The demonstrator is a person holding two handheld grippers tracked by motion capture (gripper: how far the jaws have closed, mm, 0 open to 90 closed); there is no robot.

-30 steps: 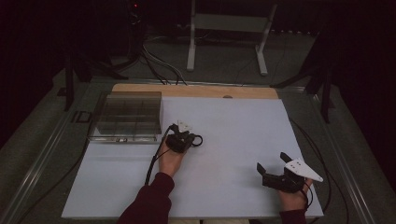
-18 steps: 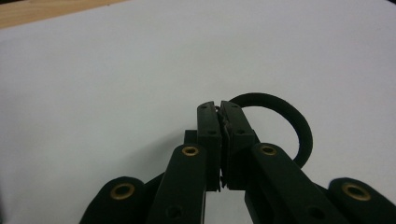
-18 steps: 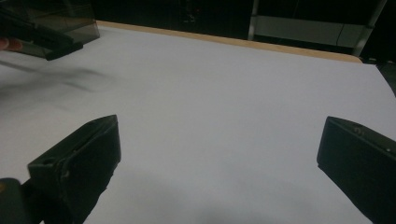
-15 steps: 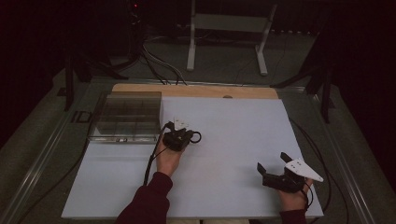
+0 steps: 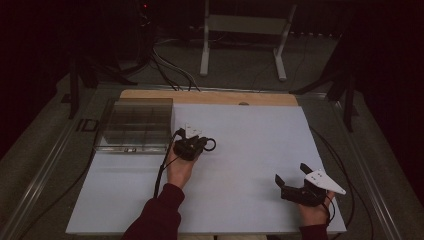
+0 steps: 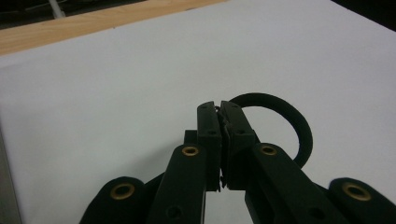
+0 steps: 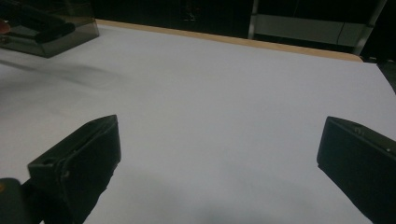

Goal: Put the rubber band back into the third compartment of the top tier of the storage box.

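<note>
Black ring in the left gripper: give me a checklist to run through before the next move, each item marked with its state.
1. Left gripper shut on the black ring: ok.
2. Ring pinched at its rim, the loop hanging free to one side: ok.
3. Compartment box beside the left hand, apart from it: ok.
4. Box lid open or shut: cannot tell.
5. Right gripper open, nothing between its pads: ok.
6. White mat bare between the hands: ok.

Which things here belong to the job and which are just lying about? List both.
In the job: left gripper, shut on the black ring; compartment box beside it.
Idle: right gripper, open; metal stand; floor cables.
</note>
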